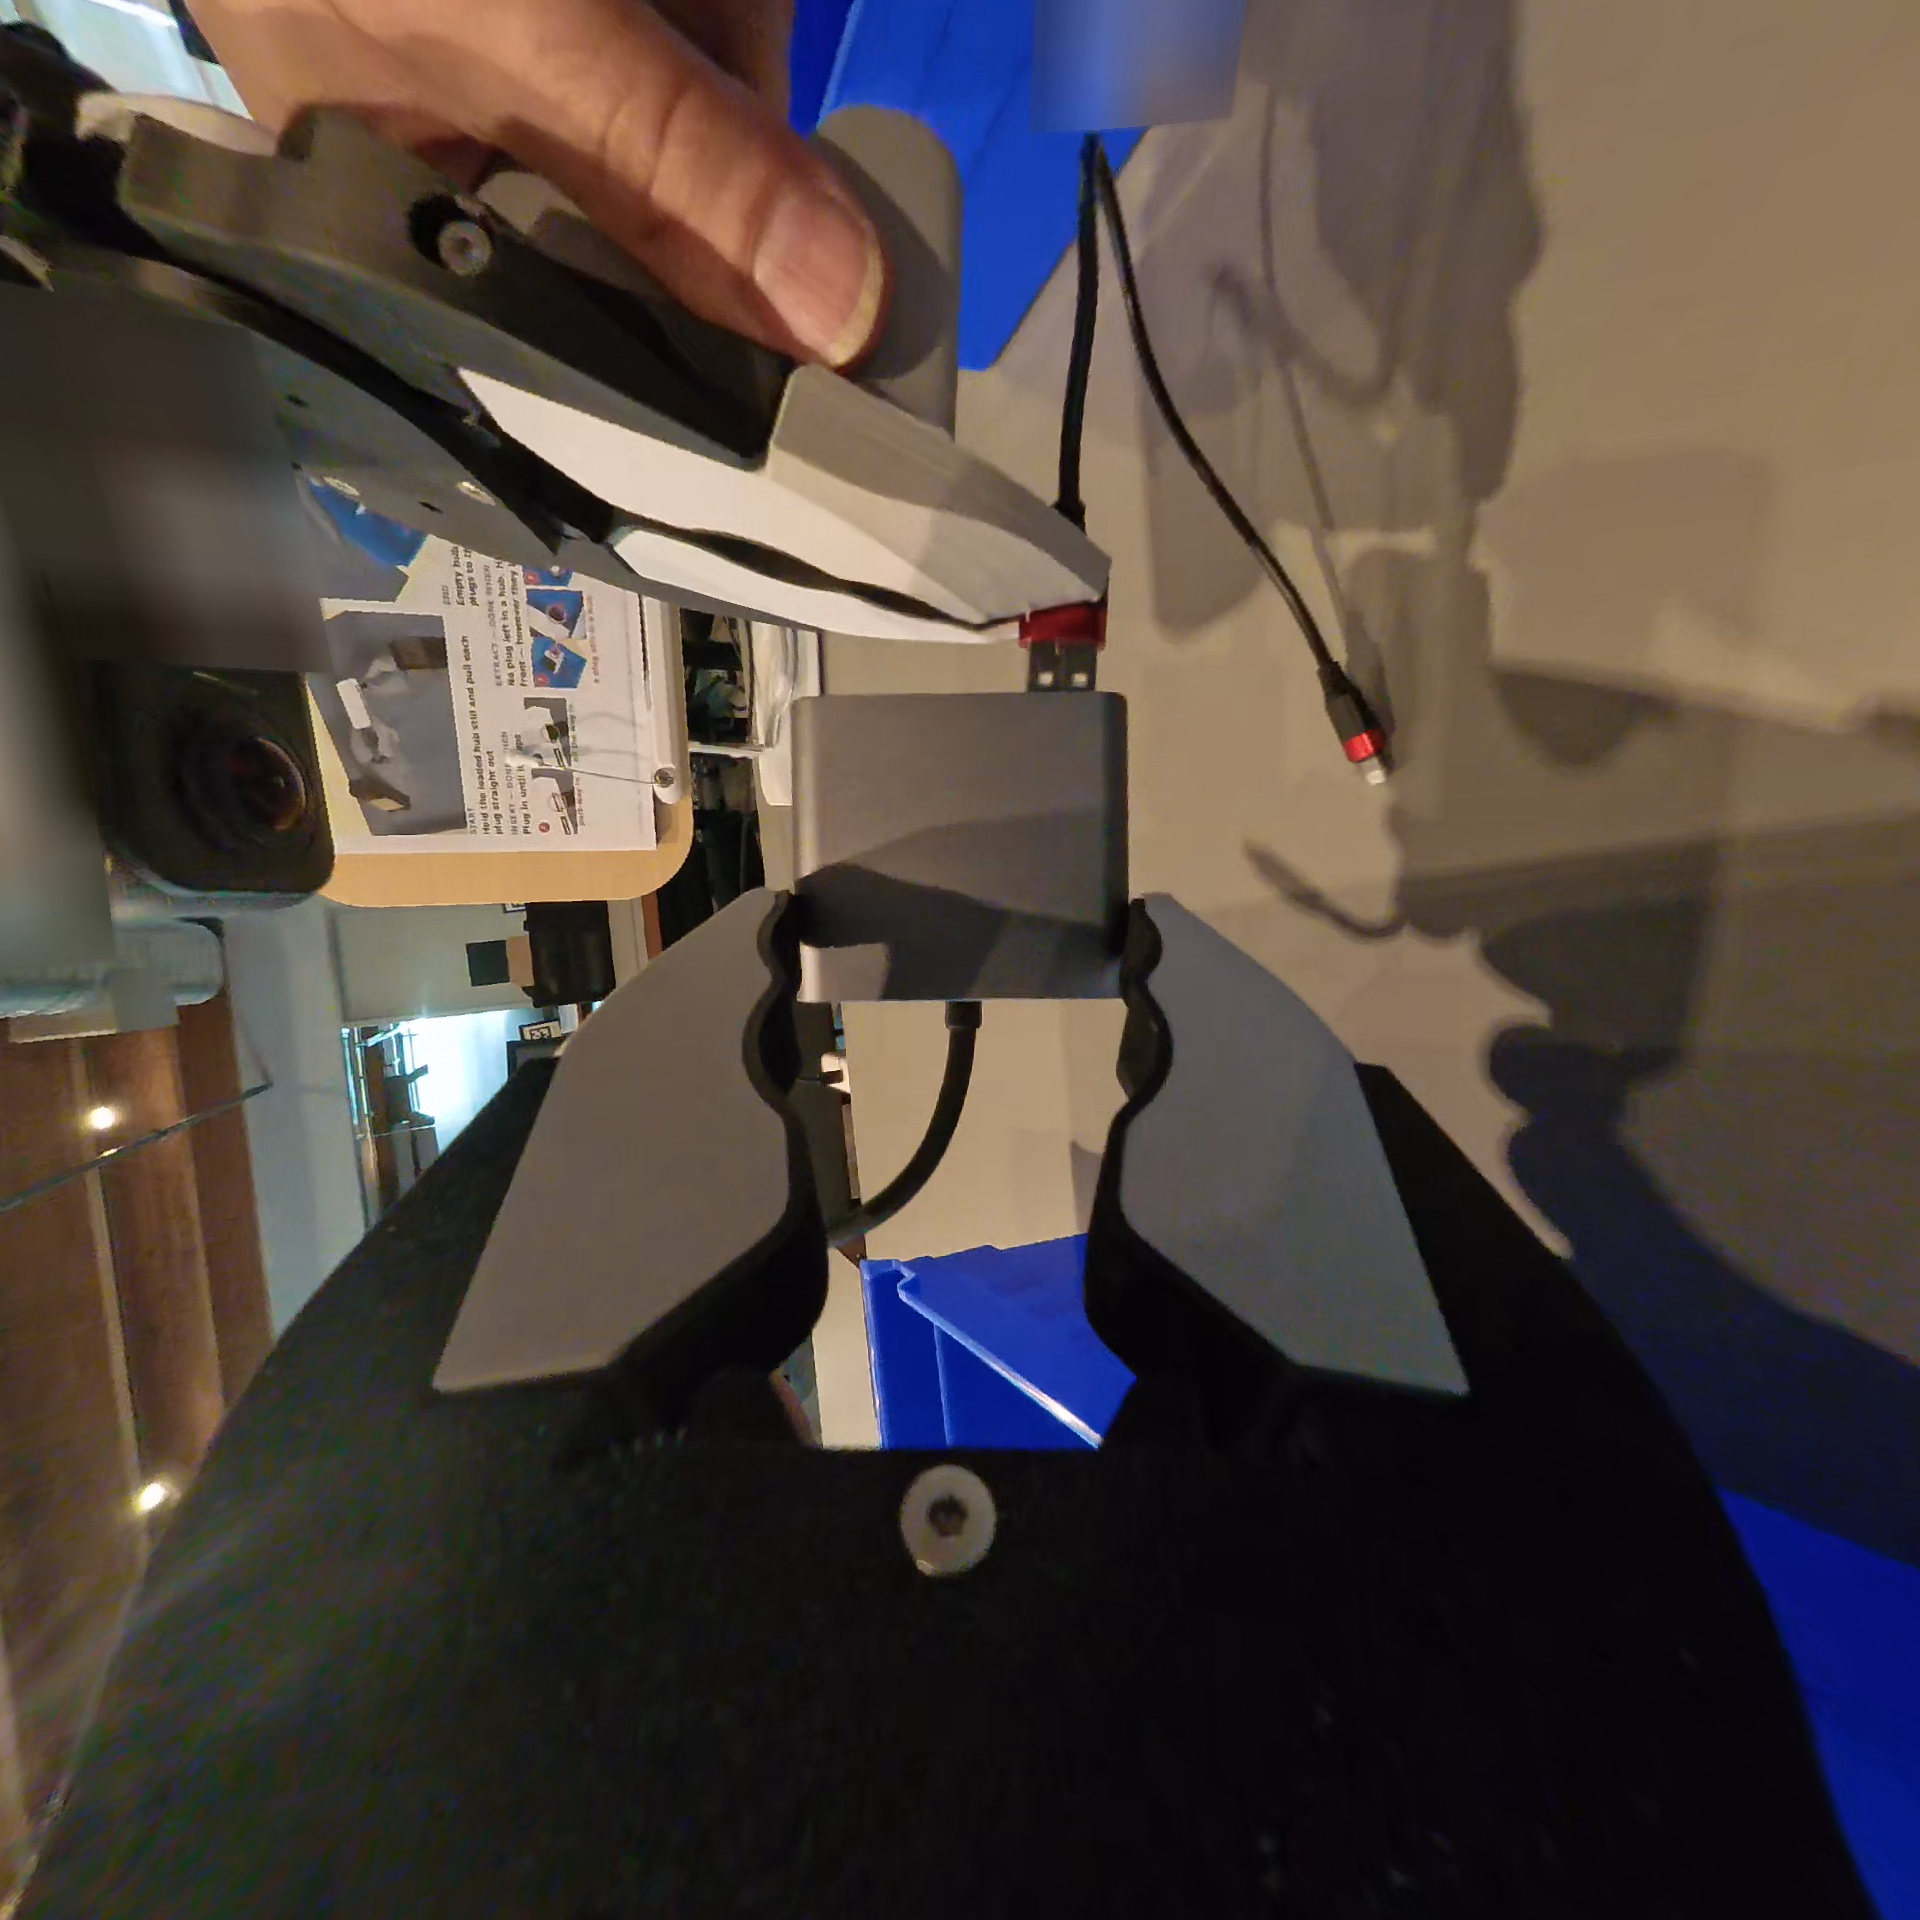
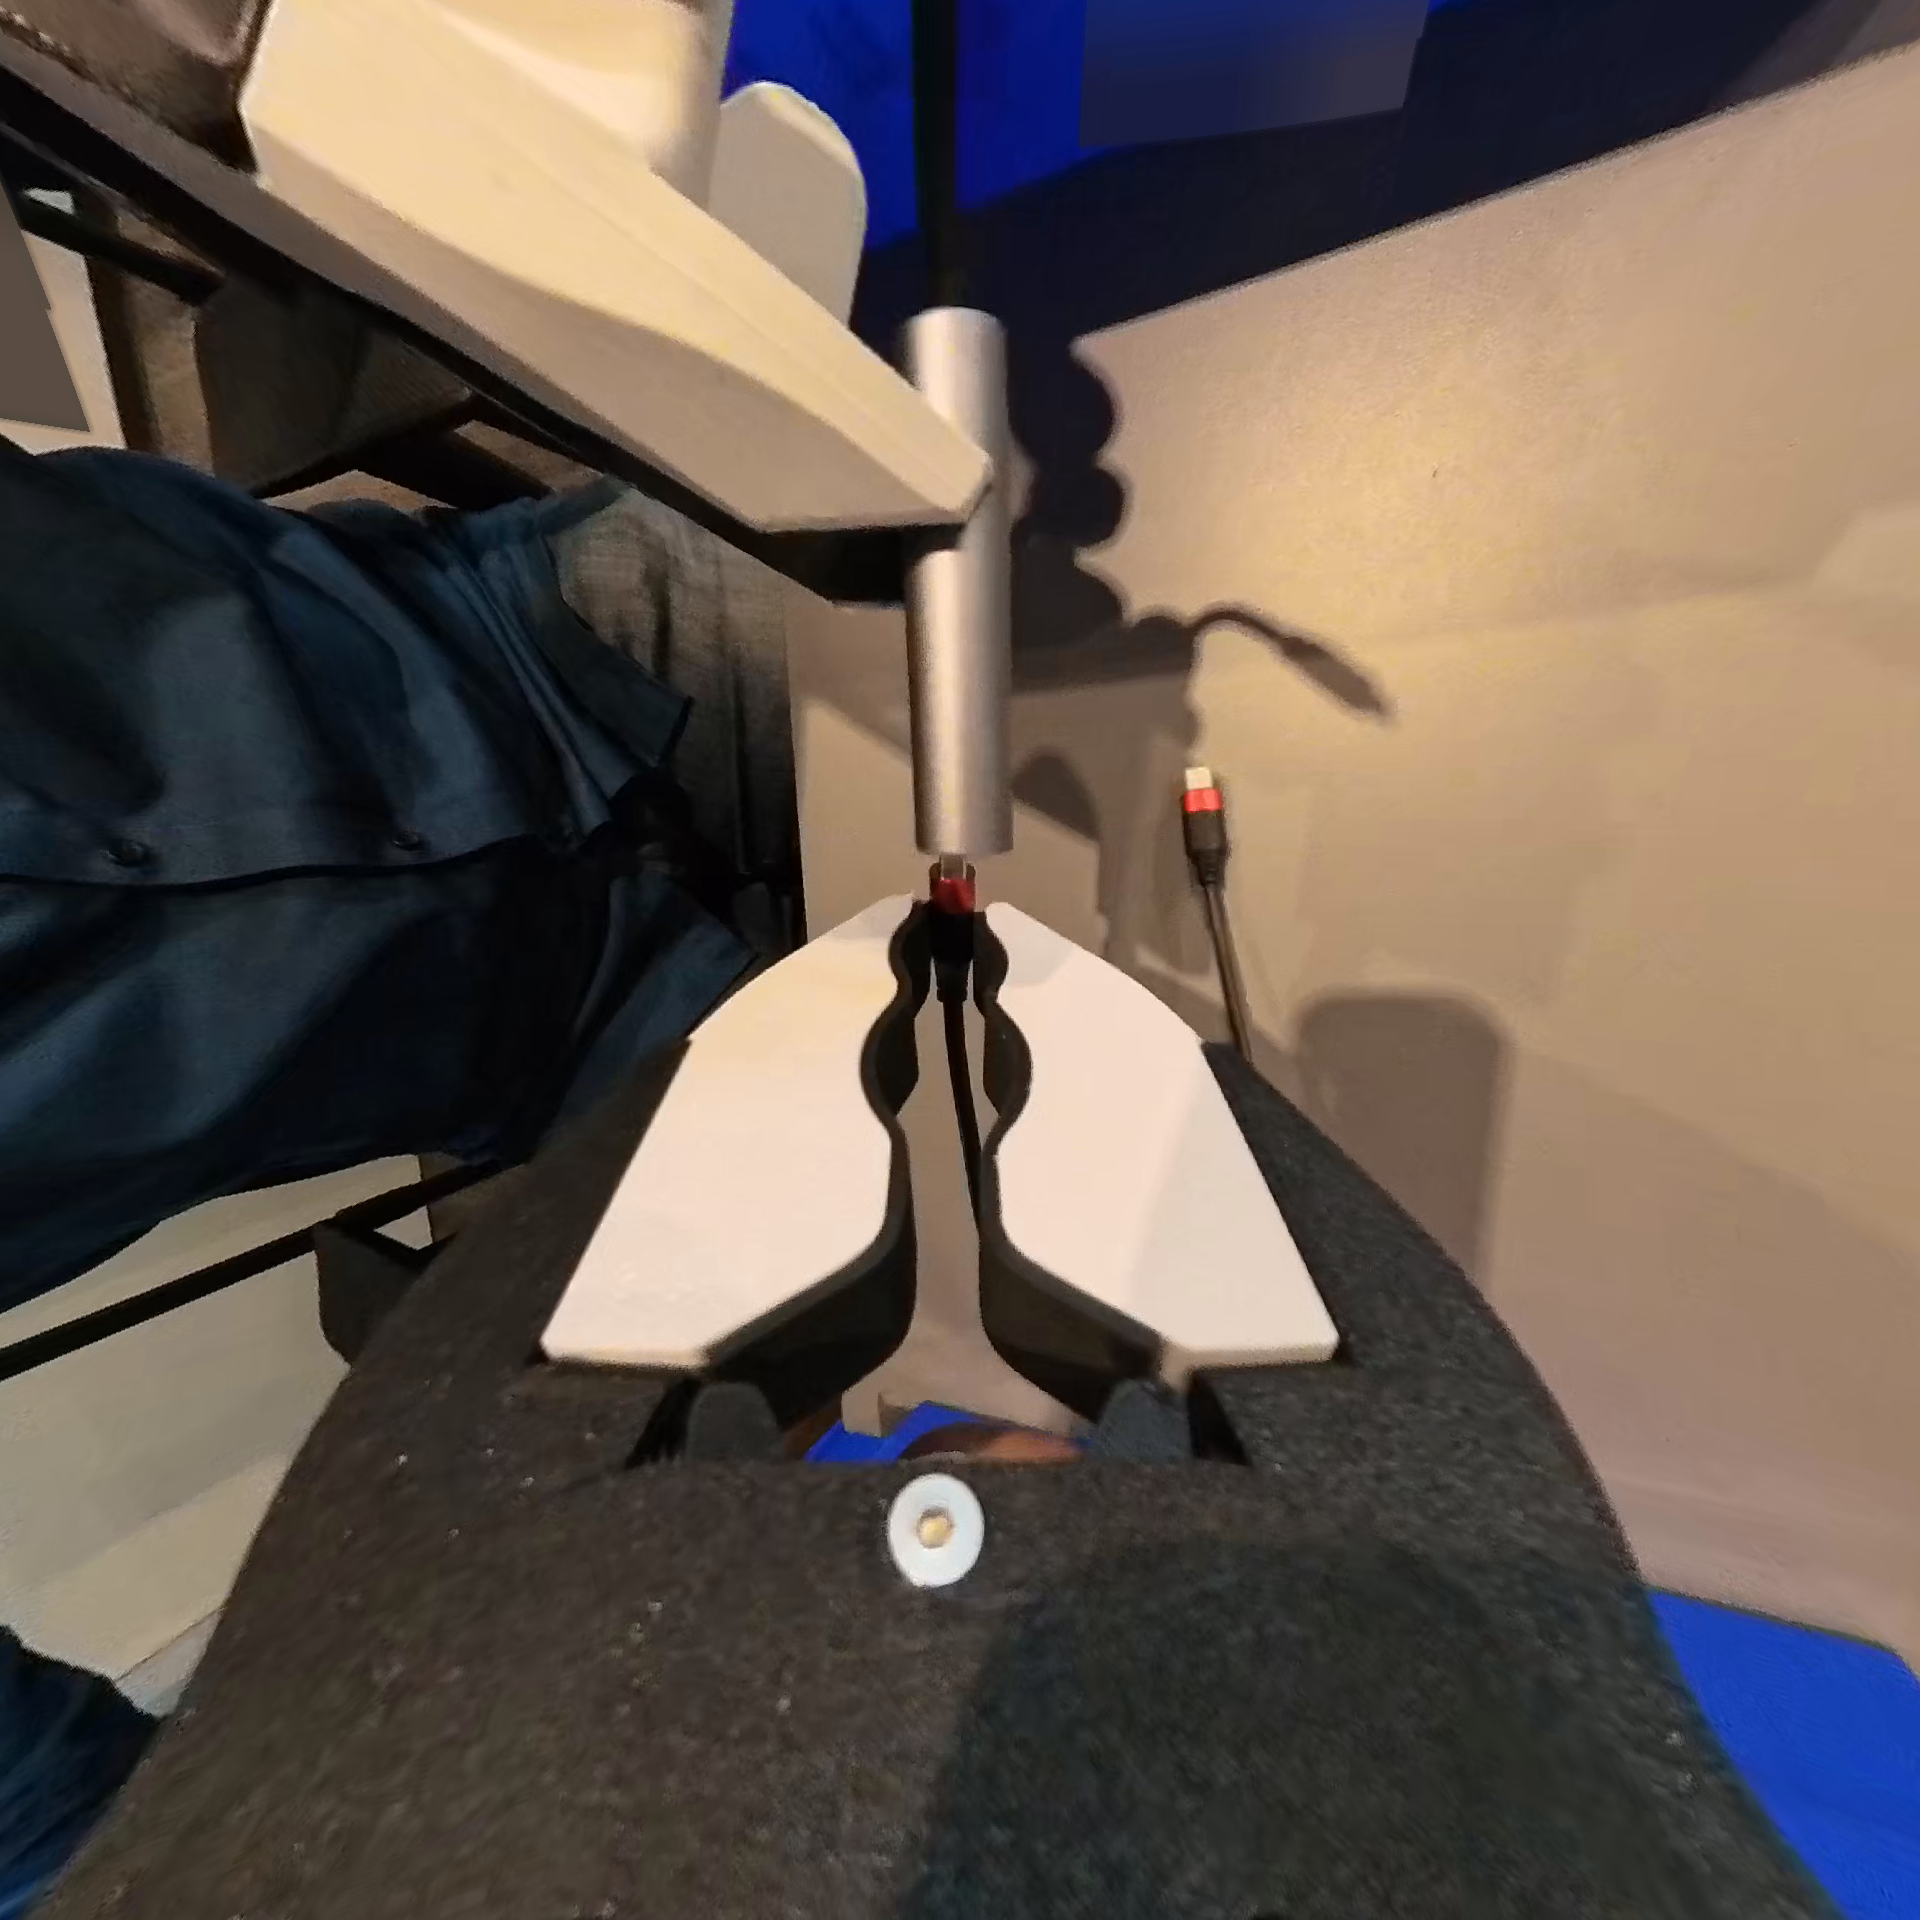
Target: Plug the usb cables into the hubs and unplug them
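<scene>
My left gripper (image 1: pixel 961 935) is shut on a grey USB hub (image 1: pixel 961 800), held in the air by its near end. The hub's own black lead (image 1: pixel 935 1122) curves down between the fingers. My right gripper (image 2: pixel 951 914) is shut on a red-collared USB plug (image 2: pixel 952 891), whose metal tip touches the end of the hub (image 2: pixel 958 665). In the left wrist view the right gripper (image 1: pixel 1049 613) comes from the upper left with the plug (image 1: pixel 1062 649) at the hub's far edge, metal still showing. The cable's other red-collared end (image 1: pixel 1363 743) hangs free.
A person's hand (image 1: pixel 623 166) holds the right gripper. A blue bin (image 1: pixel 987 1340) sits below the hub. A grey tabletop (image 1: pixel 1662 520) lies behind. A dark sleeve (image 2: pixel 312 779) is at left in the right wrist view. An instruction sheet (image 1: pixel 499 717) is at left. Across from one pair of fingers to the other is roughly 6 centimetres.
</scene>
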Motion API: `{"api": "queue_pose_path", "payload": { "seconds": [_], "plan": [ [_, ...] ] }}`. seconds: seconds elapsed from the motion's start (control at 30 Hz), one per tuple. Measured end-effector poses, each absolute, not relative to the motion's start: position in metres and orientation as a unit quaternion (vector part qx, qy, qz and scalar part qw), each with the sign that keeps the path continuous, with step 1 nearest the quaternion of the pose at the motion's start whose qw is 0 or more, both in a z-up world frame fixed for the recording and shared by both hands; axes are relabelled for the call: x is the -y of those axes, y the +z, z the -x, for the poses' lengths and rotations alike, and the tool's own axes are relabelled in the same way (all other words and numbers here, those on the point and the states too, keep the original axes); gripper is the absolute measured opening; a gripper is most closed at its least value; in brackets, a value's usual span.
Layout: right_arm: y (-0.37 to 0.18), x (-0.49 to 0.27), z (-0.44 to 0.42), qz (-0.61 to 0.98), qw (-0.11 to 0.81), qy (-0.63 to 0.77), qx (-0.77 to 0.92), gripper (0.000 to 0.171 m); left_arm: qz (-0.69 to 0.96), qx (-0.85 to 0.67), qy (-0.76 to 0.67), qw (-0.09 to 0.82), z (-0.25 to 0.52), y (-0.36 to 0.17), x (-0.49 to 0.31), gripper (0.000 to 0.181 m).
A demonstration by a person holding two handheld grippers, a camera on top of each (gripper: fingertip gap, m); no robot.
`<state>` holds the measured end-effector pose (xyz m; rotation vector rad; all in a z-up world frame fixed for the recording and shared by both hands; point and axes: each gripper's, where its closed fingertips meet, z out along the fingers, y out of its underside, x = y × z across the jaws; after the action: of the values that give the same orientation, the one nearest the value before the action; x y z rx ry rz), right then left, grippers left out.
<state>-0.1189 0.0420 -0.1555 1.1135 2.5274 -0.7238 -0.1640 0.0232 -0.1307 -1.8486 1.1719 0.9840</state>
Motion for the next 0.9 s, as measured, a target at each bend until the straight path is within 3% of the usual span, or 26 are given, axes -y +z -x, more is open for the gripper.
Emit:
{"api": "queue_pose_path", "payload": {
  "seconds": [0.9],
  "plan": [
    [-0.158,-0.026,0.118,-0.357,0.132,-0.233,-0.895,0.006,0.731,-0.437,0.42,0.313,0.161,-0.134,-0.015,0.059]
  ]
}}
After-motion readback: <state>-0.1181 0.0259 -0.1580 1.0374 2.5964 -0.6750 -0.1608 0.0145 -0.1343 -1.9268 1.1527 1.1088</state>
